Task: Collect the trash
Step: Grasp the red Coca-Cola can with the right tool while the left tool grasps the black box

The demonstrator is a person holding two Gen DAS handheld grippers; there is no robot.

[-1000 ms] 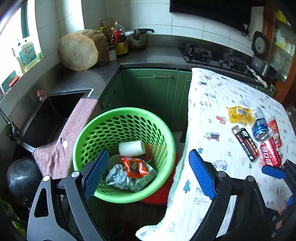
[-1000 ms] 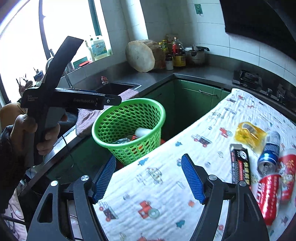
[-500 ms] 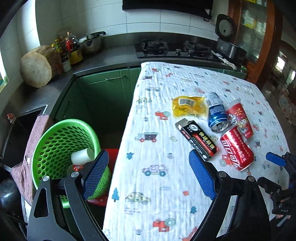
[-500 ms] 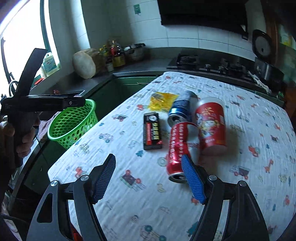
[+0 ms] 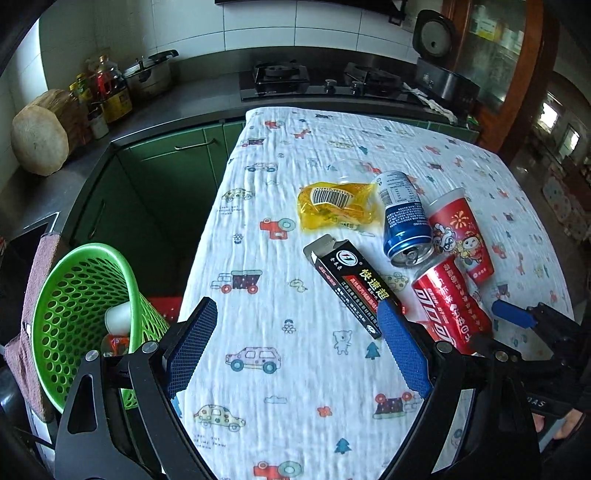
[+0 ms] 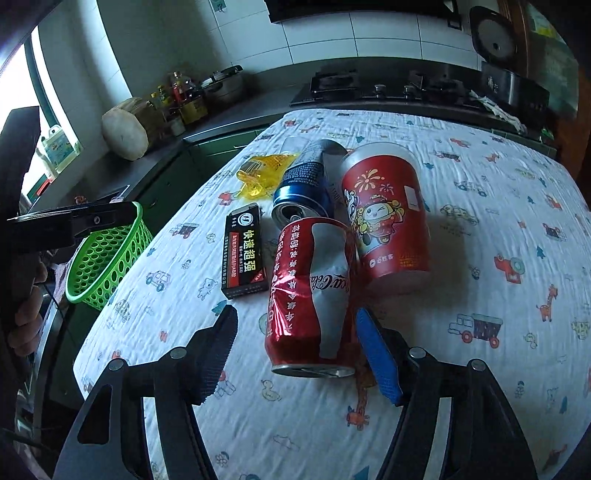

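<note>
Walls: white tiles (image 5: 258, 22).
Counter: dark, L-shaped (image 5: 207, 99), with gas hob (image 5: 317, 83).
Cabinets: green doors (image 5: 177, 162).
Window: bright daylight, left (image 6: 44, 122).
Table cover: white cloth, printed vehicles (image 5: 280, 369).

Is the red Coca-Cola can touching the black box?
Apart. The right wrist view shows tablecloth between the red Coca-Cola can and the black box.
</note>
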